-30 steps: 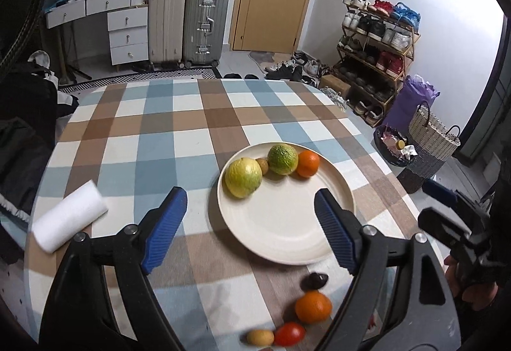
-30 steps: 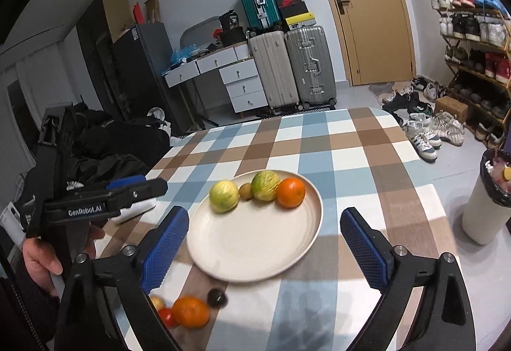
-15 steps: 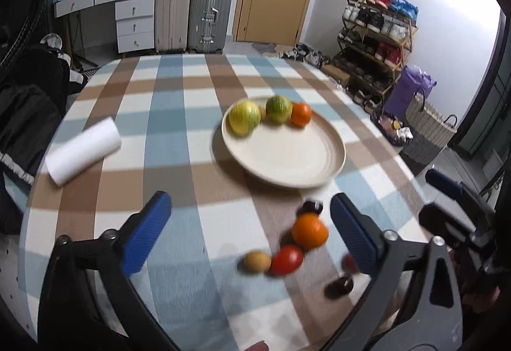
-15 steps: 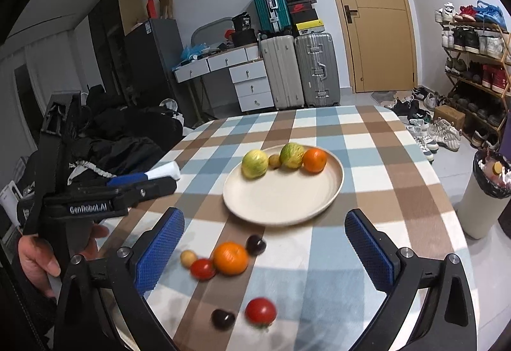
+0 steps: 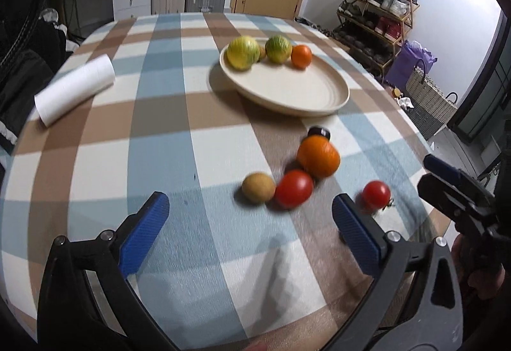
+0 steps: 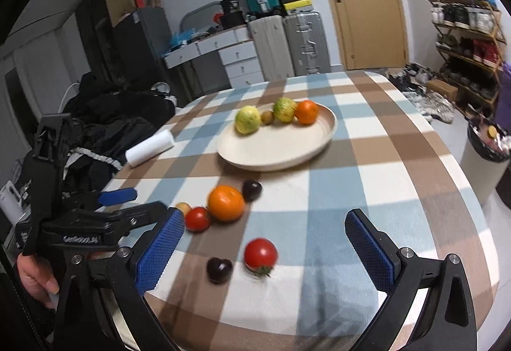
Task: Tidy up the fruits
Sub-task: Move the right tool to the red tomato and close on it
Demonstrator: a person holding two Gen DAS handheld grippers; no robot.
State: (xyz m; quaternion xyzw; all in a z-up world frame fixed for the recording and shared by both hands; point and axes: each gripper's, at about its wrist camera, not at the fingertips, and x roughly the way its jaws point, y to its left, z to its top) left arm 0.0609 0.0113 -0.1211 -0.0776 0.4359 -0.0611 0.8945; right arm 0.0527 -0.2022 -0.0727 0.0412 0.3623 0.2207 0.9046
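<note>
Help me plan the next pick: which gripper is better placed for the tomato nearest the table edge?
Right, probably. That tomato sits between the open right gripper fingers, while it lies beside the left gripper, by its right finger.

Left gripper (image 5: 247,225): jaws spread wide, nothing between the blue ribbed pads (image 5: 143,234), held low and angled down. From the right wrist view its body appears at the left edge, gripped from below by the person's left hand (image 6: 33,279). Right gripper (image 6: 265,252): jaws likewise wide apart, empty, blue pads (image 6: 370,252) clean of contact. From the left wrist view it shows at the right edge, with the right hand (image 5: 479,274) partly visible on its handle.
</note>
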